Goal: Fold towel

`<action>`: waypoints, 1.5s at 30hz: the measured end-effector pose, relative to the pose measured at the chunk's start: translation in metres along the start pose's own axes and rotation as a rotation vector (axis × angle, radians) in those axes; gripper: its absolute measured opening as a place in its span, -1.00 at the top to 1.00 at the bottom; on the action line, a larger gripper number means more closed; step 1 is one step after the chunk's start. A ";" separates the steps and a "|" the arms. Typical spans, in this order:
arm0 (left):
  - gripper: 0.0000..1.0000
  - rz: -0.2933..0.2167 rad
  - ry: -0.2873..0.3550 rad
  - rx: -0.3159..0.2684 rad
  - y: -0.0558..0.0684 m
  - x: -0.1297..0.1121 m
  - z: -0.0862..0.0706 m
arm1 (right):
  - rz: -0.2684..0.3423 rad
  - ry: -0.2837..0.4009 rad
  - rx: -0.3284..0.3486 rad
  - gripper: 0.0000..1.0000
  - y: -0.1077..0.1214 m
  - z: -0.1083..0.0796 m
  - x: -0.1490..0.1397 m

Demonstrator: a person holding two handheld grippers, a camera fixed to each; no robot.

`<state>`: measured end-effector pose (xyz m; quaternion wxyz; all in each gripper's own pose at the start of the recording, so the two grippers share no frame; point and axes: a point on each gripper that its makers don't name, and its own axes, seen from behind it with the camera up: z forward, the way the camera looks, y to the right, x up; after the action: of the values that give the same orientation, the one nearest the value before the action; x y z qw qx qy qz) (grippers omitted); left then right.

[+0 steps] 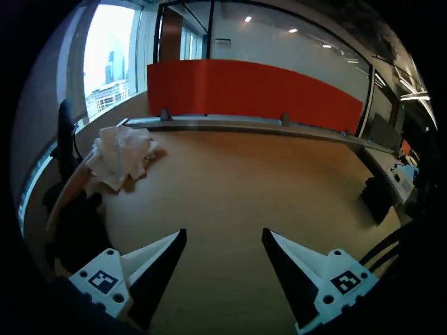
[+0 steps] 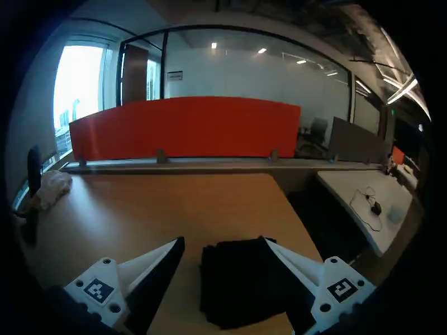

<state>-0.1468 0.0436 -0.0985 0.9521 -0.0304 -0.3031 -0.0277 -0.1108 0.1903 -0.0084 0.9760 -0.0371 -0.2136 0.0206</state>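
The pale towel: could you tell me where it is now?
The pale towel lies bunched on the wooden table, far left in the left gripper view, near the window.

A pale wooden bench [image 1: 234,184] runs to a long red partition [image 1: 251,89] on a metal rail. A bright window [image 1: 109,61] on the left shows city buildings, with a dark chair [image 1: 66,139] below it. Behind the partition stands a glass wall [image 2: 251,72] under recessed ceiling lights [image 2: 262,51]. A white desk [image 2: 357,206] sits to the right.
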 end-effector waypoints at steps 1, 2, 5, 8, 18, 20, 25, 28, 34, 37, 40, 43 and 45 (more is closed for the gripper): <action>-1.00 0.000 0.021 0.007 -0.002 0.007 0.001 | 0.003 0.010 -0.004 -1.00 0.000 0.000 0.002; -1.00 -0.001 0.040 0.013 -0.004 0.014 0.001 | 0.006 0.018 -0.008 -1.00 0.000 -0.001 0.004; -1.00 0.002 0.090 0.027 -0.009 0.031 0.003 | 0.008 0.055 -0.021 -1.00 0.000 -0.002 0.011; -1.00 0.008 0.142 0.037 -0.013 0.048 0.005 | 0.004 0.100 -0.035 -1.00 0.000 -0.004 0.018; -1.00 0.028 0.253 0.044 -0.018 0.084 0.010 | -0.009 0.166 -0.033 -1.00 -0.015 -0.011 0.035; -1.00 0.032 0.269 0.048 -0.020 0.091 0.012 | -0.010 0.184 -0.026 -1.00 -0.021 -0.013 0.042; -1.00 0.037 0.306 0.048 -0.022 0.107 0.013 | -0.009 0.232 0.007 -1.00 -0.045 -0.019 0.060; -1.00 0.037 0.334 0.039 -0.021 0.117 0.012 | -0.007 0.255 0.027 -1.00 -0.061 -0.022 0.069; -1.00 0.035 0.388 0.037 -0.022 0.138 0.008 | -0.008 0.292 0.073 -1.00 -0.097 -0.030 0.086; -1.00 0.031 0.404 0.035 -0.022 0.144 0.007 | 0.000 0.308 0.094 -1.00 -0.114 -0.033 0.094; -1.00 0.029 0.417 0.032 -0.023 0.149 0.006 | 0.007 0.320 0.111 -1.00 -0.129 -0.035 0.100; -1.00 0.029 0.429 0.031 -0.024 0.154 0.004 | 0.008 0.326 0.127 -1.00 -0.144 -0.035 0.103; -1.00 0.029 0.439 0.031 -0.025 0.157 0.003 | 0.008 0.331 0.139 -1.00 -0.154 -0.036 0.105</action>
<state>-0.0221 0.0139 -0.0042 0.9959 -0.0136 -0.0886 -0.0153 0.0033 0.0406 0.0153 0.9980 0.0267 -0.0478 0.0326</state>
